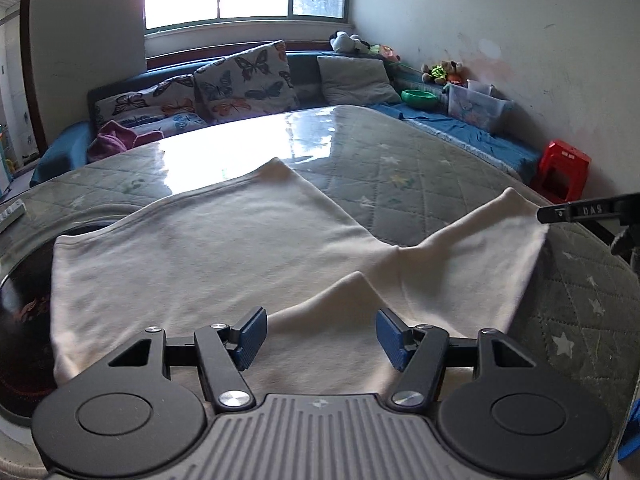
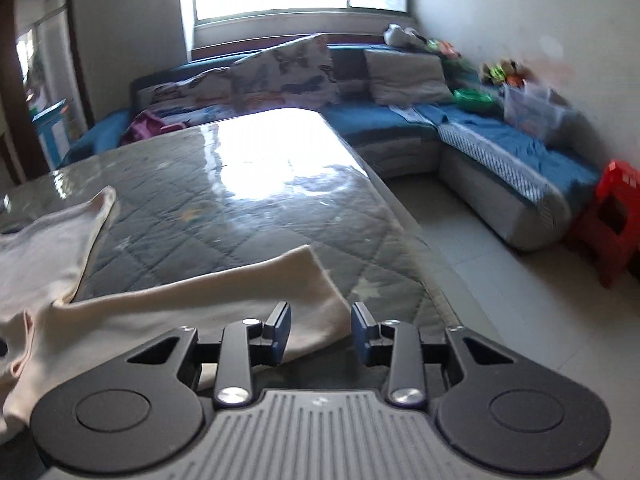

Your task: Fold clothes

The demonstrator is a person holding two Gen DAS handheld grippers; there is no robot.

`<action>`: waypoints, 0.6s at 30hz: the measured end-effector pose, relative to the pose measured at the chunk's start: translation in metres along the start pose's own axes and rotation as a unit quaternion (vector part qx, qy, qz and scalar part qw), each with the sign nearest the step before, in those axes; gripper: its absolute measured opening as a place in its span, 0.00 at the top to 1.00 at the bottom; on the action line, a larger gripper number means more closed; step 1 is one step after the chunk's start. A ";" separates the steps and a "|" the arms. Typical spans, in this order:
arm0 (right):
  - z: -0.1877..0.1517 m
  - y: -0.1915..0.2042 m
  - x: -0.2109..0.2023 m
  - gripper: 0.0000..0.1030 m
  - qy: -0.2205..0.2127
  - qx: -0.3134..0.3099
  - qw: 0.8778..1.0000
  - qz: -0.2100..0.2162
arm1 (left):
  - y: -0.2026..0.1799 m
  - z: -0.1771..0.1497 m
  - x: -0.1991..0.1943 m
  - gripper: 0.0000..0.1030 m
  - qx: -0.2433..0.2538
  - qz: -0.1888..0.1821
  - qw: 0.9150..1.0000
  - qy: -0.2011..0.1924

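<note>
Both grippers, left [image 1: 321, 334] and right [image 2: 321, 334], hang with jaws parted and empty over the cream garment [image 1: 224, 248] on the quilted table [image 1: 420, 176], whose loose sleeve [image 2: 224, 296] near the edge may slide off

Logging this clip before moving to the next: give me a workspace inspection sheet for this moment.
Surface: quilted grey-green table cover under glossy clear sheeting, glare from the window.
Job's things: cream garment spread flat, one sleeve reaching toward the table's edge.
Clutter: dark round object partly under the garment.
Grippers: left gripper open over the garment, nothing between its pads; right gripper open at the sleeve's end, not gripping it.
Cables: nothing seen.
Surroundings: blue sofa, butterfly cushions, plush toys, red stool.
</note>
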State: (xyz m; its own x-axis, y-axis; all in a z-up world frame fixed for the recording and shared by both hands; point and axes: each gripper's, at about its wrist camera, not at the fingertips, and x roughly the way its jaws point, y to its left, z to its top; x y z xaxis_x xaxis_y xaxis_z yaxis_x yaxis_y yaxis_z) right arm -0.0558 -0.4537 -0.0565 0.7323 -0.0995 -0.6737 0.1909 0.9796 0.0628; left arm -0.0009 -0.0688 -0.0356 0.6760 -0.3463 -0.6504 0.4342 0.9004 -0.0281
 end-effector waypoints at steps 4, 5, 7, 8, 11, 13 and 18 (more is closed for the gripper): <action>-0.004 -0.012 0.011 0.68 0.010 0.029 1.000 0.008 | -0.005 0.001 0.004 0.38 0.008 0.000 1.000 0.005; -0.005 -0.013 0.013 0.69 0.009 0.026 1.000 0.010 | -0.006 0.001 0.005 0.38 0.009 0.000 1.000 0.006; -0.006 -0.015 0.014 0.87 0.006 0.027 1.000 0.015 | -0.008 0.001 0.007 0.38 0.012 0.002 1.000 0.009; -0.006 -0.015 0.013 0.92 0.004 0.029 0.999 0.018 | -0.009 0.001 0.008 0.38 0.014 0.003 1.000 0.010; -0.001 -0.014 0.002 0.92 -0.015 0.032 0.999 0.027 | -0.011 0.001 0.010 0.37 0.019 0.006 1.000 0.010; 0.003 -0.011 -0.010 0.92 -0.031 0.030 0.998 0.035 | -0.013 0.001 0.012 0.37 0.023 0.007 1.000 0.010; 0.021 0.002 -0.040 0.93 -0.064 0.010 0.996 0.062 | -0.017 0.001 0.014 0.37 0.033 0.011 0.999 0.004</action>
State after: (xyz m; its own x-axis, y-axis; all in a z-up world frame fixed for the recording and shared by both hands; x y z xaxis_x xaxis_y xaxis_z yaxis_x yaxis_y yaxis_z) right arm -0.0712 -0.4512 -0.0142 0.8286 0.0001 -0.5599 0.1046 0.9824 0.1550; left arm 0.0019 -0.0895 -0.0432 0.6817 -0.3241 -0.6560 0.4577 0.8884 0.0367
